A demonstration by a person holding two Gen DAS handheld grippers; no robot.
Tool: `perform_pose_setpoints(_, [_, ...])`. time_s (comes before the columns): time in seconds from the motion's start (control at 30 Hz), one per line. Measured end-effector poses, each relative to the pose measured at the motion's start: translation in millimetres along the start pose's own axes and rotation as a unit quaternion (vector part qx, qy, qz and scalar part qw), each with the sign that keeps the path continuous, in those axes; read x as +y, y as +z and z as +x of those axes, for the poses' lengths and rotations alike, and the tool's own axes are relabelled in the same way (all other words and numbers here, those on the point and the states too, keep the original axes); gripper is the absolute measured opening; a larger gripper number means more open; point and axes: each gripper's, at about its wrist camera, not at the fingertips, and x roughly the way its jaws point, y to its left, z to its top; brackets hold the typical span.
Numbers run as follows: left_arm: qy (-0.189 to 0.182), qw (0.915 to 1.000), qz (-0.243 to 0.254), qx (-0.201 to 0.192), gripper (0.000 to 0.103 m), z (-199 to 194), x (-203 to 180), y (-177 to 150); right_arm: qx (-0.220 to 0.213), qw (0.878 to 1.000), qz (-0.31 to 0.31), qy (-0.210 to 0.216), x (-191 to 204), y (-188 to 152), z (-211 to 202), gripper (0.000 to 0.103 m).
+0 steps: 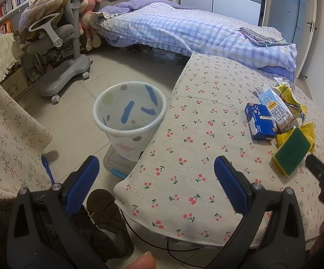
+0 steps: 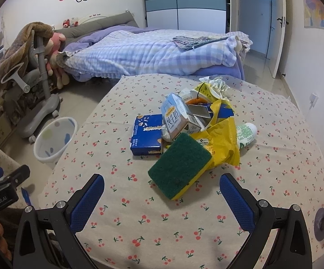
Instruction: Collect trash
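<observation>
A heap of trash lies on the cherry-print table (image 2: pixel 139 224): a green and yellow sponge (image 2: pixel 179 164), a blue box (image 2: pixel 147 135), a milk carton (image 2: pixel 176 116), a yellow bag (image 2: pixel 220 143), a white bottle (image 2: pixel 247 133) and crumpled paper (image 2: pixel 217 84). My right gripper (image 2: pixel 162 192) stands open just short of the sponge, nothing between its fingers. My left gripper (image 1: pixel 156 172) is open over the table's left edge, near the white bin (image 1: pixel 129 112) on the floor. In the left wrist view the sponge (image 1: pixel 292 149), blue box (image 1: pixel 259 121) and carton (image 1: pixel 276 107) sit at the right.
A grey wheeled chair (image 1: pixel 65 44) draped with a blanket stands behind the bin. A bed (image 2: pixel 150 51) with checked bedding lies beyond the table. A second cloth-covered table (image 1: pixel 5 116) is at the left. A clear box (image 1: pixel 117 163) sits under the bin.
</observation>
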Motion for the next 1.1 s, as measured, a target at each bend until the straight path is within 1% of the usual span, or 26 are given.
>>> perform_pose_setpoints(0.1, [-0.007, 1.0000, 0.003, 0.002, 0.102, -2, 4, 2, 0.018, 1.000, 0.001, -0.007, -1, 9, 0, 0.103])
perform_pose_setpoints(0.27, [-0.017, 0.9997, 0.016, 0.011, 0.102, -4, 5, 13, 0.076, 0.997, 0.023, -0.002, -10, 21, 1, 0.103])
perform_pose_setpoints(0.33, [-0.015, 0.9993, 0.023, 0.024, 0.102, -1, 2, 21, 0.086, 0.996, 0.033, 0.004, -19, 29, -1, 0.103])
perform_pose_setpoints(0.4, [-0.022, 0.9984, 0.039, 0.035, 0.102, -1, -5, 31, 0.085, 0.995, 0.041, 0.002, -30, 37, -2, 0.103])
perform_pose_setpoints(0.5, [-0.038, 0.9946, 0.082, 0.050, 0.102, 0, -25, 45, 0.079, 0.994, 0.072, -0.015, -64, 51, 0, 0.103])
perform_pose_setpoints(0.53, [-0.043, 0.9930, 0.095, 0.056, 0.102, 3, -32, 49, 0.080, 0.992, 0.092, -0.022, -81, 55, 5, 0.103])
perform_pose_setpoints(0.63, [-0.071, 0.9849, 0.136, 0.080, 0.102, 21, -62, 62, 0.084, 0.986, 0.136, -0.039, -122, 59, 21, 0.103])
perform_pose_setpoints(0.67, [-0.081, 0.9826, 0.143, 0.087, 0.102, 28, -70, 65, 0.088, 0.983, 0.155, -0.046, -135, 58, 28, 0.103])
perform_pose_setpoints(0.73, [-0.102, 0.9796, 0.140, 0.102, 0.102, 45, -85, 70, 0.100, 0.975, 0.194, -0.044, -158, 55, 45, 0.103])
perform_pose_setpoints(0.77, [-0.113, 0.9784, 0.134, 0.110, 0.102, 54, -92, 71, 0.113, 0.969, 0.215, -0.038, -168, 53, 57, 0.103])
perform_pose_setpoints(0.8, [-0.125, 0.9771, 0.125, 0.118, 0.102, 65, -99, 73, 0.129, 0.964, 0.231, -0.031, -176, 54, 69, 0.103])
perform_pose_setpoints(0.83, [-0.131, 0.9765, 0.119, 0.122, 0.102, 72, -104, 73, 0.135, 0.962, 0.237, -0.028, -181, 55, 76, 0.103])
perform_pose_setpoints(0.9, [-0.142, 0.9740, 0.107, 0.140, 0.098, 93, -115, 76, 0.134, 0.961, 0.241, -0.026, -186, 60, 85, 0.103])
perform_pose_setpoints(0.93, [-0.153, 0.9706, 0.104, 0.154, 0.093, 101, -121, 77, 0.134, 0.961, 0.241, -0.028, -188, 64, 90, 0.103])
perform_pose_setpoints(0.97, [-0.165, 0.9675, 0.102, 0.162, 0.092, 106, -128, 78, 0.134, 0.961, 0.242, -0.031, -191, 67, 95, 0.103])
perform_pose_setpoints(1.03, [-0.206, 0.9597, 0.088, 0.169, 0.092, 117, -138, 83, 0.134, 0.960, 0.243, -0.037, -195, 69, 102, 0.103])
perform_pose_setpoints(1.1, [-0.220, 0.9560, 0.082, 0.176, 0.091, 126, -147, 85, 0.148, 0.956, 0.250, -0.044, -199, 67, 115, 0.102])
